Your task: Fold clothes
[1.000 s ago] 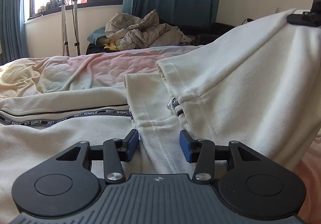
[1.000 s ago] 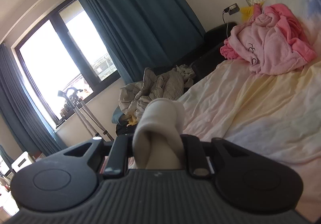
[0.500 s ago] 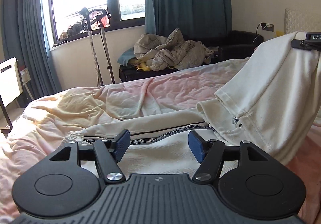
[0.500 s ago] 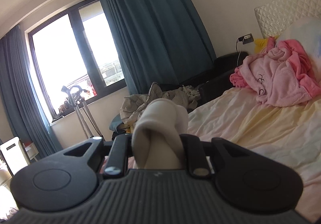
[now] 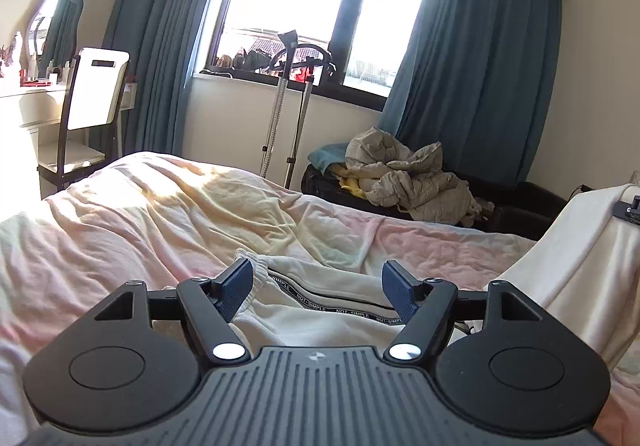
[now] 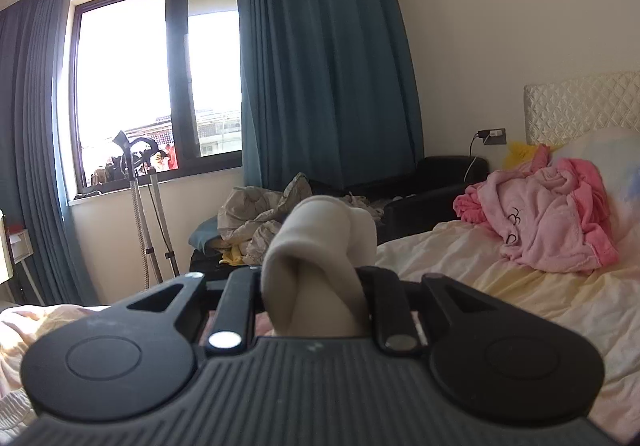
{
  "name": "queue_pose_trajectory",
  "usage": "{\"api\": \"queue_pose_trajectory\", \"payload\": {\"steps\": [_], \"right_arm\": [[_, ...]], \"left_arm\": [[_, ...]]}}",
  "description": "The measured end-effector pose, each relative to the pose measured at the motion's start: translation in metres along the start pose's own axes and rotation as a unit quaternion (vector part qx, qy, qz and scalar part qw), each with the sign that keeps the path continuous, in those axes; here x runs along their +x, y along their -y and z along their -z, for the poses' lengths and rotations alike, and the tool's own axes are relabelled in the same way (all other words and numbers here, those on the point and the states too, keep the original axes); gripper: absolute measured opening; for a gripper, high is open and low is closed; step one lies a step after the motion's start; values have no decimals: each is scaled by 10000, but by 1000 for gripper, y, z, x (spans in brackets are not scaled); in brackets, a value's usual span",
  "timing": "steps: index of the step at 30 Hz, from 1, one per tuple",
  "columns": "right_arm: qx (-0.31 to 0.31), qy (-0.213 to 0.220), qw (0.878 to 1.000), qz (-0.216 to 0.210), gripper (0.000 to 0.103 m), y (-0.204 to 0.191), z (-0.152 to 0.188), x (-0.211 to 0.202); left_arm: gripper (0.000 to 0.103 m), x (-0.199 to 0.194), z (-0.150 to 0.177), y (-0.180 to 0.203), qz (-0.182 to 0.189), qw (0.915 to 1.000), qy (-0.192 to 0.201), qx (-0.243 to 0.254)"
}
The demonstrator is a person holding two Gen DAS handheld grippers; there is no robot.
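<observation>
Two claws are working: my right claw (image 6: 316, 286) is gripping a raised bunch of the cream trousers (image 5: 320, 302) lying on the bed (image 5: 160, 206); my left claw (image 5: 318, 288) is hovering wide, needing to pinch the cuffed hem next.

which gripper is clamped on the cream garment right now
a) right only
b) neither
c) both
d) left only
a: the right gripper has a bunched fold of the cream garment pinched between its jaws, while the left gripper hangs with its jaws spread wide above the garment's cuff end, holding nothing.
</observation>
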State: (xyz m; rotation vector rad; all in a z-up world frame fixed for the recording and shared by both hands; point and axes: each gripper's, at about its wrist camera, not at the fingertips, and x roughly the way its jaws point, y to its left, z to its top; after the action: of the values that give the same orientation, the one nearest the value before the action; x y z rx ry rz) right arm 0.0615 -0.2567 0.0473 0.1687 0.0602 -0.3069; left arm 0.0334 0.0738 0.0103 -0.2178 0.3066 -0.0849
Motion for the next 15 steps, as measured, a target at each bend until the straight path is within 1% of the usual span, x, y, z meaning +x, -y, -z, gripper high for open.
{"api": "queue_pose_trajectory", "payload": {"steps": [2,4,7,9,12,15], "right_arm": [[-74,265,9995,-170,21,-32,6,-11],[-297,346,9981,-407,21,-69,18,-18],[-668,399,9936,-820,21,-128,41,-30],[-930,295,9878,-1213,21,-168,60,-37],[-1334,133,9753,-1755,21,-217,88,-52],[-1795,-138,9569,-2279,21,-262,120,-65]], "left_arm": [[75,-11,-4,-9,15,9995,239,-198],[75,-18,-7,-25,-43,9977,366,-561],[75,-29,-12,-48,-129,9923,554,-1104],[75,-36,-16,-64,-186,9867,679,-1463],[75,-46,-21,-87,-272,9756,865,-1999],[75,-57,-26,-110,-358,9621,1035,-2496]]}}
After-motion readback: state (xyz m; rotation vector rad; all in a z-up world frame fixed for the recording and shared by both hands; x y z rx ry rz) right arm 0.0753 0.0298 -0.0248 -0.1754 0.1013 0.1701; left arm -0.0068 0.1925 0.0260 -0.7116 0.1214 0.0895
